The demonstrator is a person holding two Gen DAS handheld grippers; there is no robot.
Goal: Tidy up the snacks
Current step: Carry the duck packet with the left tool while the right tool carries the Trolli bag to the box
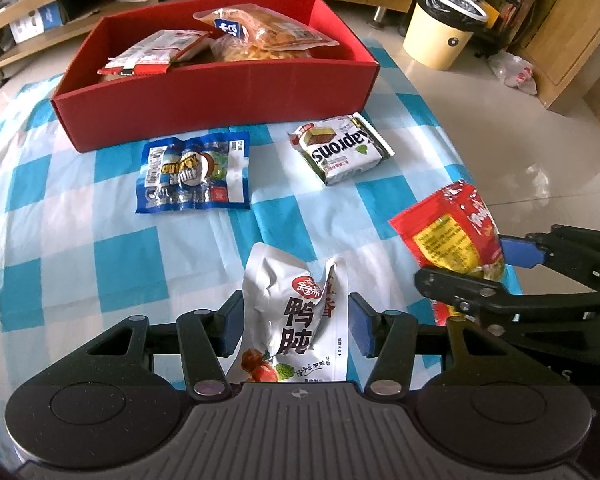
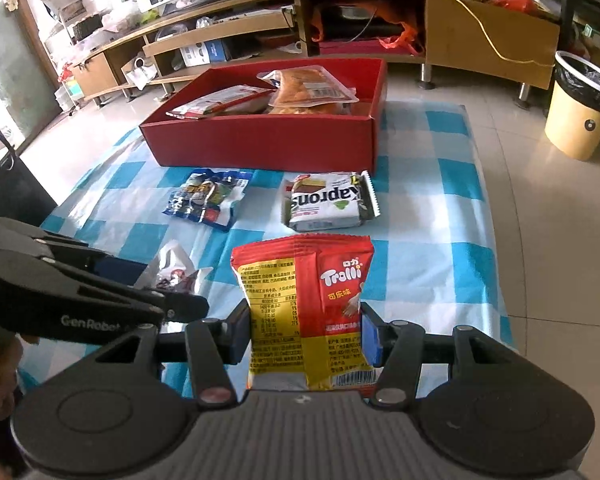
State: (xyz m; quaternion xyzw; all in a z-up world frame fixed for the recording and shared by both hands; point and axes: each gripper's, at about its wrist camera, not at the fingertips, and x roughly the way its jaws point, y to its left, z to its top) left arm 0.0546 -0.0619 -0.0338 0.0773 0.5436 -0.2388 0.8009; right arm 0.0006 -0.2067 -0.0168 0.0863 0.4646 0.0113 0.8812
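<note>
My left gripper [image 1: 296, 326] is shut on a white duck snack pouch [image 1: 296, 312], lifted over the blue checked cloth [image 1: 80, 260]. My right gripper [image 2: 306, 330] is shut on a red and yellow Trolli bag [image 2: 306, 300], which shows at the right in the left wrist view as the Trolli bag [image 1: 452, 232]. Beyond them stands a red box [image 1: 216, 88] holding several snack packs; the same red box [image 2: 268, 136] appears in the right wrist view. In front of it lie a blue snack packet [image 1: 194, 174] and a white wafer pack [image 1: 342, 150].
The cloth-covered table ends at its right edge [image 2: 488, 216], with tiled floor beyond. A yellow waste bin [image 1: 440, 28] stands on the floor at the far right. A wooden TV cabinet [image 2: 340, 20] runs along the back. A dark chair [image 2: 8, 184] is at the left.
</note>
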